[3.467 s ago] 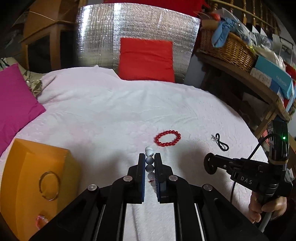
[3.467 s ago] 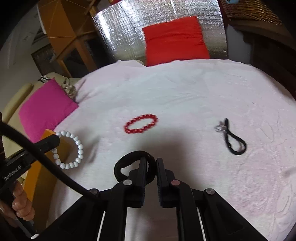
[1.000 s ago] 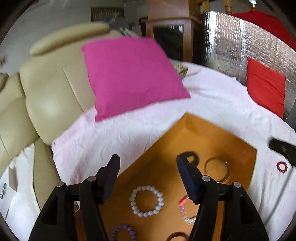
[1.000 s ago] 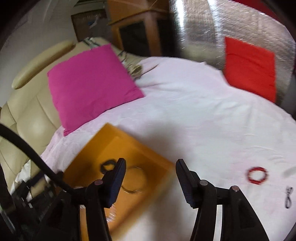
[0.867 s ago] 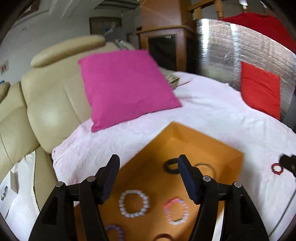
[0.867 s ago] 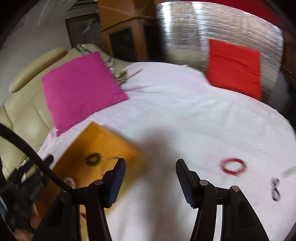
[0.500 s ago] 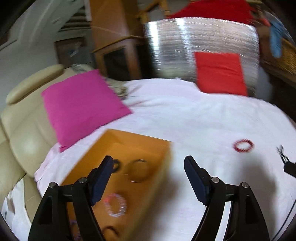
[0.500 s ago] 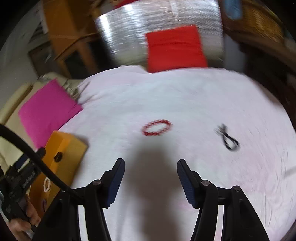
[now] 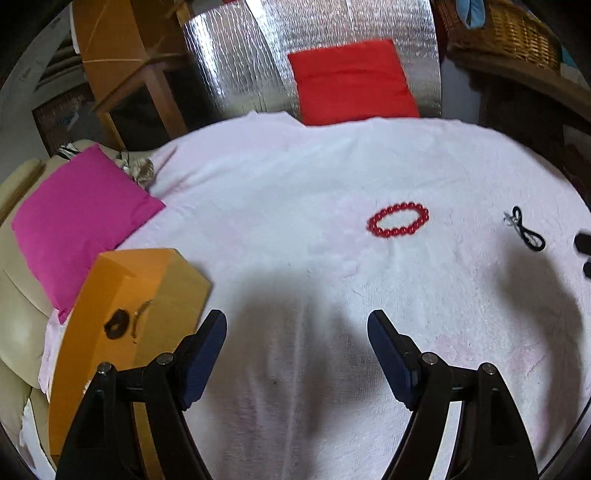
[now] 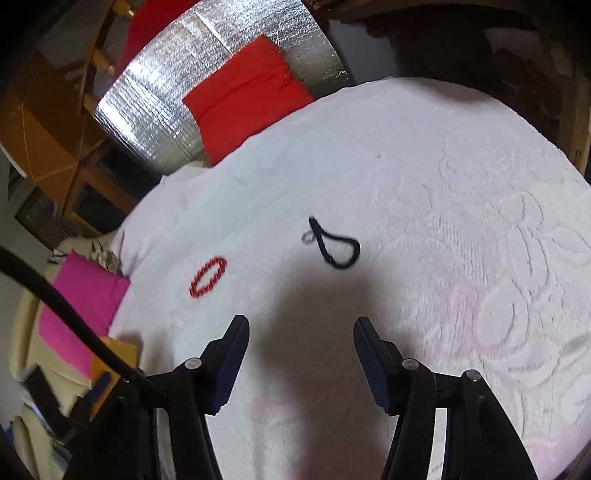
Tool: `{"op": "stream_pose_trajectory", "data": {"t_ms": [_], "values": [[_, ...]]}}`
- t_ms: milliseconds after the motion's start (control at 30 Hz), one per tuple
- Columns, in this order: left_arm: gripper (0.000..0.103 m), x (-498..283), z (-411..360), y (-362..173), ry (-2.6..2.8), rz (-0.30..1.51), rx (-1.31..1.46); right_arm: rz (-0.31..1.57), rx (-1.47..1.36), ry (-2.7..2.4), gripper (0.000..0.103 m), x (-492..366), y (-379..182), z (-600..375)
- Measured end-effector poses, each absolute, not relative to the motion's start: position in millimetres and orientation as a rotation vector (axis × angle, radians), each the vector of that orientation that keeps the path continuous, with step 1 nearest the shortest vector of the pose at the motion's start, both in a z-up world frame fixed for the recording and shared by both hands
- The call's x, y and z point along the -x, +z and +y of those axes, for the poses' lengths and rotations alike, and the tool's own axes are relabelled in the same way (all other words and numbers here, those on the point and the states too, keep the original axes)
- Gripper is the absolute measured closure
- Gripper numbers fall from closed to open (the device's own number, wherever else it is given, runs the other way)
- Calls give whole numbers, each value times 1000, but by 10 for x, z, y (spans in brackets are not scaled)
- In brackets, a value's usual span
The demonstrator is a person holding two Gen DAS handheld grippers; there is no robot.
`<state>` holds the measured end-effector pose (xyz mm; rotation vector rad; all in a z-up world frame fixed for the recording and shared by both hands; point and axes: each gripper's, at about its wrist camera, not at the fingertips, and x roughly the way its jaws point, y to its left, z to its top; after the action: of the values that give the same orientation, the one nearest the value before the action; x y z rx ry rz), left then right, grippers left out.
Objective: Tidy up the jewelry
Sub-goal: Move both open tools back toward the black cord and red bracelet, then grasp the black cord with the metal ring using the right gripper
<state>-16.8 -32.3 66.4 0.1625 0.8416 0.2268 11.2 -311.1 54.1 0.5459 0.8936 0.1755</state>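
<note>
— Quilted white bedspread (image 9: 295,177), soft and embossed with leaf shapes on the right wrist view, fills both pictures. What's lying on it?

— Two pieces. One is a red bracelet (image 9: 398,220), an oval of round glossy beads lying flat. Well to its right lies a black cord (image 9: 529,236), a thin teardrop loop with a small silvery clasp at one end. On the right wrist view the cord (image 10: 338,246) is smeared by blur, so the clasp reads only as a pale ring.

— And the tools?

— The left gripper (image 9: 296,330) hovers with its jaws spread wide, having just been opening, blue ribbed pads facing only bedspread between them. The right gripper (image 10: 301,334) is parted too, nothing between its jaws, with the cord ahead of it.

— Where's the box?

— An orange box (image 9: 110,280), smooth-sided cardboard by the look, sits at the left edge of the bedspread, beside a pink cushion (image 9: 70,218). Inside I can make out a dark ring and a thin metal hoop seen edge-on; its near end is cut off behind the gripper frame.

— Background?

— A crinkled silver foil panel (image 9: 236,55) with a red cushion (image 9: 351,81) leaning on it, and a woven wicker basket (image 9: 506,33) cropped at the top right.
</note>
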Motion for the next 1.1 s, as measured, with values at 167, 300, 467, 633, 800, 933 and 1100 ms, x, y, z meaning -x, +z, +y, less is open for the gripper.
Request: {"op": "stream_pose_trajectory", "data": {"t_ms": [167,300,467,633,800,933,1100], "values": [[24,26,-299,572,247,883,-154,874,-556,184,41,-407,505,-3233],[24,-32,-276,562,250,888,-133,893,-570,151,51,-684,354,-3334],[24,-130,-186,533,274,894,-127,909,-546,143,51,-927,226,-3328],[24,-176,-61,517,305,906,-98,955,-498,122,52,-1041,80,-3262],[24,-152,-43,537,304,903,-94,973,-470,132,61,-1012,22,-3188],[24,-121,-60,559,290,900,-101,962,-502,255,61,-883,140,-3109],[24,-99,-22,564,292,905,-94,931,-474,269,61,-709,300,-3108]]}}
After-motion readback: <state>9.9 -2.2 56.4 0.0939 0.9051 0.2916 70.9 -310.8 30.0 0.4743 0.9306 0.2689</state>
